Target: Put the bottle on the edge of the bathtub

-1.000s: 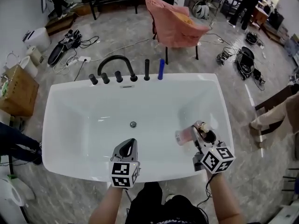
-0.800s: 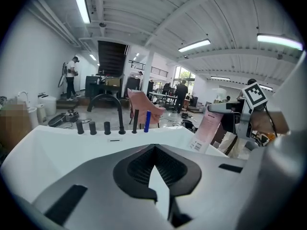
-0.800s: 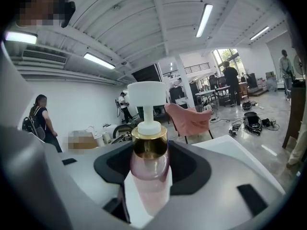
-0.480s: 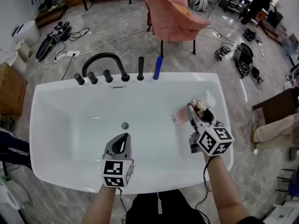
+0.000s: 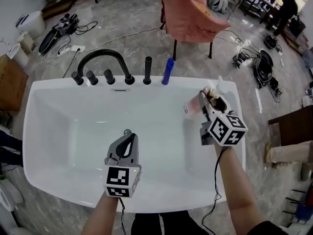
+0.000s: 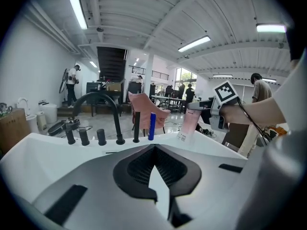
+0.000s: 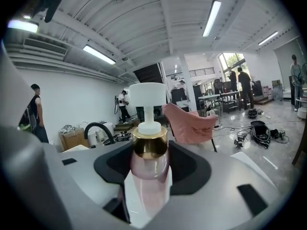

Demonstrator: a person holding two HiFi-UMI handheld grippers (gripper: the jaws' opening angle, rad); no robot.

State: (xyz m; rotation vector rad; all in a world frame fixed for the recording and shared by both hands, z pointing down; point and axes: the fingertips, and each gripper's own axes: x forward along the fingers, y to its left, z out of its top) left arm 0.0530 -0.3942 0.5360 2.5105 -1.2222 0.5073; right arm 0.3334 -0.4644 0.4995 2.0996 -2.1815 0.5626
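A pink pump bottle with a gold collar and white pump head is held by my right gripper, which is shut on its body. It hangs tilted over the tub's far right corner, close to the white bathtub rim. In the right gripper view the bottle stands between the jaws, pump head up. The bottle also shows past the far rim in the left gripper view. My left gripper hovers over the tub's middle, jaws together on nothing, and its tips point at the faucet side.
A black arched faucet with several black handles and a blue cylinder stand on the far rim. A pink draped chair sits behind the tub. Cables and bags lie on the floor, and a cardboard box stands at the left.
My right gripper has carried the bottle away from me, from mid-tub on the right toward the far right corner of the rim. The left gripper has stayed over the tub's middle.
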